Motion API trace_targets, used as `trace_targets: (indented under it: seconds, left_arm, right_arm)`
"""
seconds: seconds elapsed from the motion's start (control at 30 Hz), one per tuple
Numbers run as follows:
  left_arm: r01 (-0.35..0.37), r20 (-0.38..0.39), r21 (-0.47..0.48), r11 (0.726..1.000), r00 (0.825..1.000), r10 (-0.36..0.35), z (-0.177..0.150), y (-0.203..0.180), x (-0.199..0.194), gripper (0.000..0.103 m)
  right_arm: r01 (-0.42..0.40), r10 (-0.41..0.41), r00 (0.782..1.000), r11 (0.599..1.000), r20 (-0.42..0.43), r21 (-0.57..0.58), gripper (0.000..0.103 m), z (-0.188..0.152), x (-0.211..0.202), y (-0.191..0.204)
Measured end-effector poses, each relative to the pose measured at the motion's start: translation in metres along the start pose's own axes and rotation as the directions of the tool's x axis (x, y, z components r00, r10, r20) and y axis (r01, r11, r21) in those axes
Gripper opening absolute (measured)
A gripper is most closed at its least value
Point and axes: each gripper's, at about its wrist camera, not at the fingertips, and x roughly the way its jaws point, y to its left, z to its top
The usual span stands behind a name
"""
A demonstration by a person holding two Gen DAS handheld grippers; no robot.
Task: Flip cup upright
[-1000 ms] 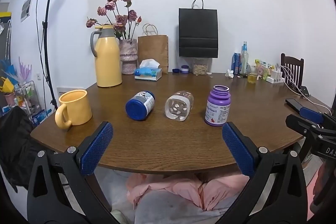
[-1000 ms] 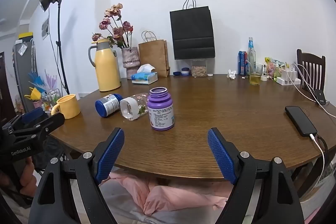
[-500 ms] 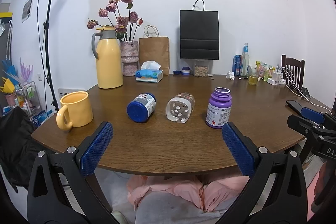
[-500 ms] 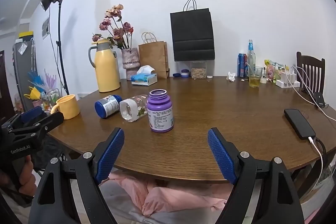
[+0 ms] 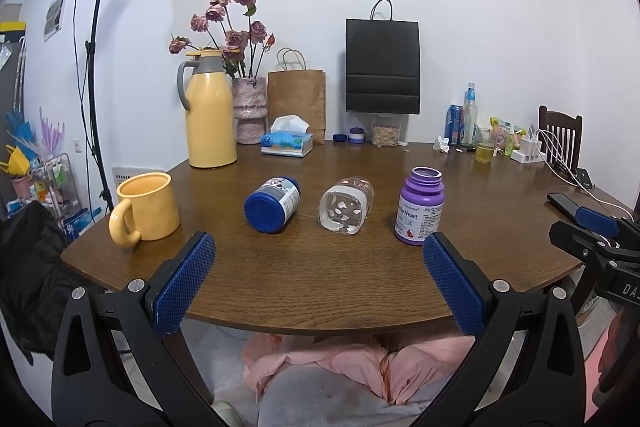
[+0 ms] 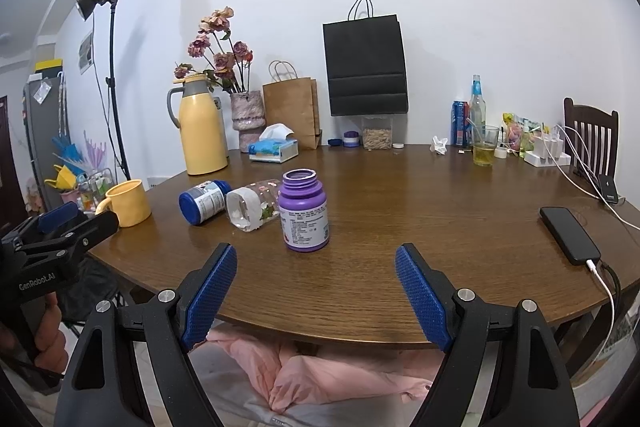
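A clear glass cup (image 5: 346, 205) (image 6: 252, 203) with a flower print lies on its side on the round wooden table (image 5: 320, 283), its mouth turned toward me. Left of it lies a blue-lidded jar (image 5: 273, 203) (image 6: 204, 201), also on its side. A purple bottle (image 5: 420, 211) (image 6: 304, 210) stands upright to the right. My left gripper (image 5: 316, 283) hangs open at the table's near edge, in front of the cup. My right gripper (image 6: 316, 293) is open too, at the near edge and nearest the purple bottle. Both hold nothing.
A yellow mug (image 5: 145, 207) stands upright at the left edge. Along the back sit a yellow thermos (image 5: 210, 111), a flower vase (image 5: 249, 109), a tissue box (image 5: 286, 143), paper bags and drinks. A black phone (image 6: 569, 235) with its cable lies at the right. Pink cloth (image 5: 344, 363) shows below the table.
Both views have tilted up a little, so the table and its objects sit slightly lower in frame. Nothing on the table moved and both grippers stay open.
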Motion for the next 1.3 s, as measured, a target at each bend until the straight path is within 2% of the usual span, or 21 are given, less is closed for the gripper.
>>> trace_targets:
  seconds: [1.3]
  left_arm:
    - [0.011, -0.002, 0.006, 1.000, 1.000, -0.011, -0.0037, -0.0063, 0.0005, 0.103]
  right_arm:
    - [0.000, 0.000, 1.000, 1.000, -0.004, -0.002, 0.086, -0.0015, 0.0002, -0.0002]
